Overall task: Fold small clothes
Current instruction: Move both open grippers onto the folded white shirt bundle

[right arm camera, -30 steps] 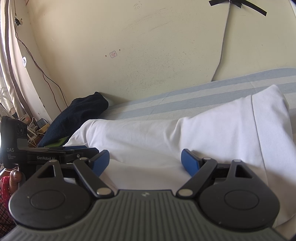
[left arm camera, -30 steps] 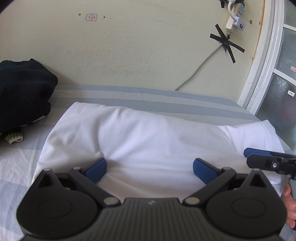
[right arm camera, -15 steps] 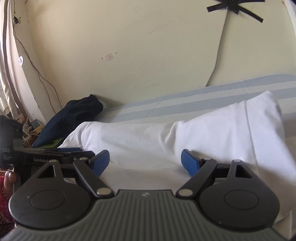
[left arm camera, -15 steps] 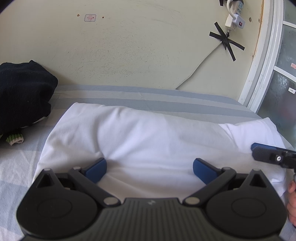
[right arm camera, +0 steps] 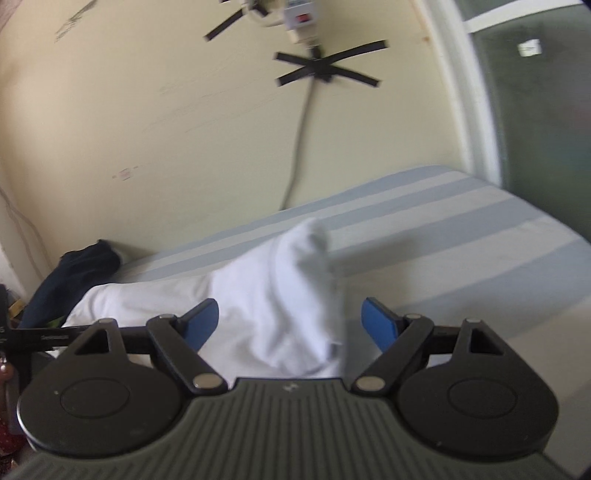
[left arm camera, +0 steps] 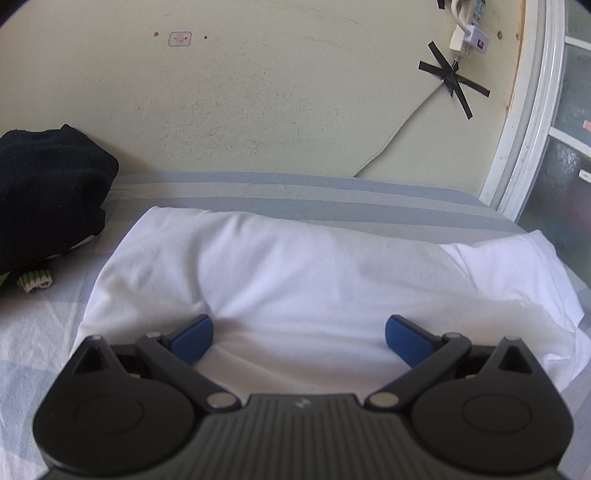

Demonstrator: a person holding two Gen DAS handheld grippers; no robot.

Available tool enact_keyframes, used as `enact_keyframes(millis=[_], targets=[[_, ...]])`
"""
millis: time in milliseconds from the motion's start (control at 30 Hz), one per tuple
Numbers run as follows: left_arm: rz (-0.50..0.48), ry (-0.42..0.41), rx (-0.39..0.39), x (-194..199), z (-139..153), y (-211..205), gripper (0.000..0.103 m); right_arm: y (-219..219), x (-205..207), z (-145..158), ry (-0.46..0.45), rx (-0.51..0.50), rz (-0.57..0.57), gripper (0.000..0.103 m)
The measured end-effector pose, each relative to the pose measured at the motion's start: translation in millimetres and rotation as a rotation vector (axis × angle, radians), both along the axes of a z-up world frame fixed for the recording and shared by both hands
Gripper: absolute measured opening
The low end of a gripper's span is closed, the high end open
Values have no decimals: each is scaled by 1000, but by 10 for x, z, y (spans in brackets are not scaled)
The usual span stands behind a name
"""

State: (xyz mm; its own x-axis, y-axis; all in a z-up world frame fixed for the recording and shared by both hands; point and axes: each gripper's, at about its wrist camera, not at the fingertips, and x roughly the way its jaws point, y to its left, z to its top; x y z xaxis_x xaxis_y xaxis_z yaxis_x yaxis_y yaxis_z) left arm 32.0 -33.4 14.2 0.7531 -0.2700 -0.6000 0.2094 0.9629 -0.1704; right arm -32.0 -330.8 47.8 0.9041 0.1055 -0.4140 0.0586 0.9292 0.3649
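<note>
Left claw: spread wide, gripping nothing, over the white garment.
Right claw: wide apart, empty, garment's end between its fingers.
Surface: blue-striped bedsheet beneath.
Room: cream wall ahead, taped cable, dark clothes far left.

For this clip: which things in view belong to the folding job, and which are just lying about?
Job:
white garment, spread on the bed
left gripper, open over it
right gripper, open at its end

Lying about:
dark clothes pile
green-striped cuff
cable taped to the wall
power strip
</note>
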Motion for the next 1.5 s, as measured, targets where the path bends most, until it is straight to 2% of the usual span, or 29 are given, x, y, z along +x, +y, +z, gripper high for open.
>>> enact_keyframes(millis=[200, 333, 467, 567, 700, 833, 967, 1100, 1167, 1200, 1267, 1333, 1367, 1433, 1467, 1500], targets=[[14, -31, -111, -297, 112, 316, 103, -167, -109, -28, 39, 4, -70, 87], [85, -17, -103, -431, 239, 522, 103, -163, -111, -54, 72, -11, -67, 87], [178, -18, -14, -469, 398, 542, 103, -115, -67, 6, 54, 5, -57, 87], [206, -38, 45, -497, 488, 359, 103, 66, -26, 121, 9, 31, 21, 87], [226, -56, 138, -527, 525, 58, 103, 516, 99, 178, -17, -21, 127, 88], [217, -74, 160, -607, 533, -100, 103, 829, 163, 133, 4, -29, 165, 90], [214, -84, 186, -684, 477, -124, 103, 952, 119, 71, 32, -69, 192, 91], [261, -72, 199, -690, 417, 56, 103, 842, 15, 77, 32, -109, 149, 91], [297, -45, 170, -653, 428, 222, 103, 674, 8, 81, 34, -123, 85, 91], [315, -33, 132, -640, 444, 326, 103, 552, 22, 72, 39, -124, 45, 91], [340, -41, 67, -645, 485, 459, 103, 302, 74, 15, 60, -89, -29, 92], [340, -60, 44, -633, 514, 484, 103, 28, 212, -139, 150, -6, -117, 92], [320, -66, 44, -615, 517, 459, 103, -63, 286, -229, 196, 42, -124, 93], [269, -53, 37, -560, 497, 400, 101, -64, 351, -279, 164, 72, -89, 87], [248, -42, 34, -533, 488, 375, 93, 2, 411, -273, 168, 83, -38, 58], [234, -31, 32, -508, 483, 359, 80, 77, 487, -274, 186, 106, 26, 24]])
